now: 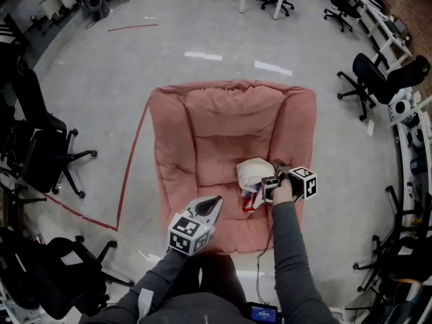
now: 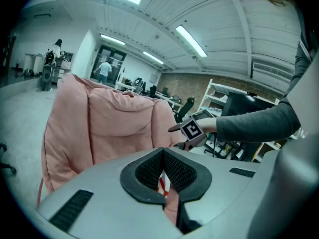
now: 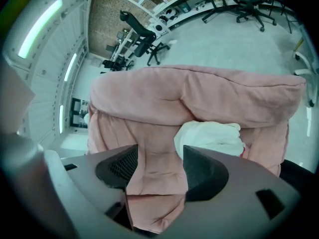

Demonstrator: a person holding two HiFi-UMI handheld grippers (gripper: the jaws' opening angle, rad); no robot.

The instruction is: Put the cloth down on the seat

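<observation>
A pink cushioned chair (image 1: 202, 147) fills the middle of the head view. A crumpled white cloth (image 1: 255, 173) with a red part lies on the right side of its seat. My right gripper (image 1: 268, 187) hovers just right of the cloth, open and holding nothing. In the right gripper view the cloth (image 3: 212, 138) rests beyond the right jaw and only pink seat (image 3: 149, 183) shows between the jaws. My left gripper (image 1: 214, 202) is over the seat's front, shut and empty. Its own view looks past its tips (image 2: 163, 156) at the chair back (image 2: 114, 128) and my right gripper (image 2: 192, 131).
Black office chairs stand to the left (image 1: 40, 154) and right (image 1: 378, 79) of the pink chair. A red tape line (image 1: 131, 160) runs along the floor by its left side. Desks line the right wall (image 1: 405, 113). People (image 2: 105, 69) stand far back.
</observation>
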